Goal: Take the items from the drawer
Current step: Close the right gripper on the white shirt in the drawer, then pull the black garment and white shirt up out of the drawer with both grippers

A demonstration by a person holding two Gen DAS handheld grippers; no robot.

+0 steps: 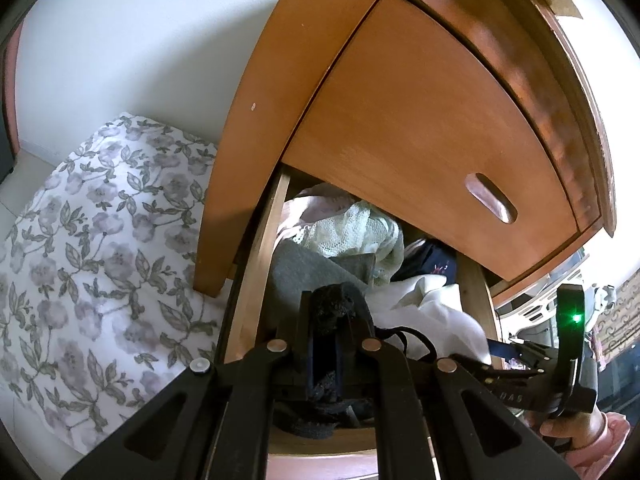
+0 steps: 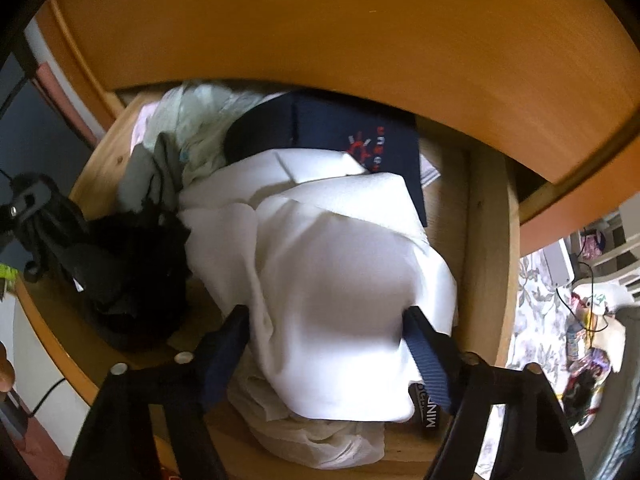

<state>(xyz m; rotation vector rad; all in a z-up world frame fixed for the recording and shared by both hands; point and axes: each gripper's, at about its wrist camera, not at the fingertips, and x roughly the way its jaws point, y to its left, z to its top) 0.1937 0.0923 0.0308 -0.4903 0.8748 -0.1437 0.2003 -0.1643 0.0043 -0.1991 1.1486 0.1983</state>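
Note:
The open wooden drawer (image 1: pixel 256 264) (image 2: pixel 488 240) is full of clothes. My left gripper (image 1: pixel 332 304) is shut on a black lacy garment (image 1: pixel 336 312) at the drawer's front left; the rest of that garment (image 2: pixel 132 264) lies heaped below it. My right gripper (image 2: pixel 326 320) points down into the drawer, its blue-padded fingers (image 2: pixel 424 344) pressed against both sides of a bunched white cloth (image 2: pixel 332 264) (image 1: pixel 424 308). Behind it lie a navy garment (image 2: pixel 340 132) with red print, a grey cloth (image 1: pixel 304 268) and pale lace (image 1: pixel 352 232).
The closed upper drawer front (image 1: pixel 420 140) with its handle slot (image 1: pixel 492 198) overhangs the open drawer. Floral bedding (image 1: pixel 100 240) lies left of the cabinet. A hand (image 1: pixel 568 428) holds the right gripper's handle. Cluttered bags and cables (image 2: pixel 592 340) sit to the right.

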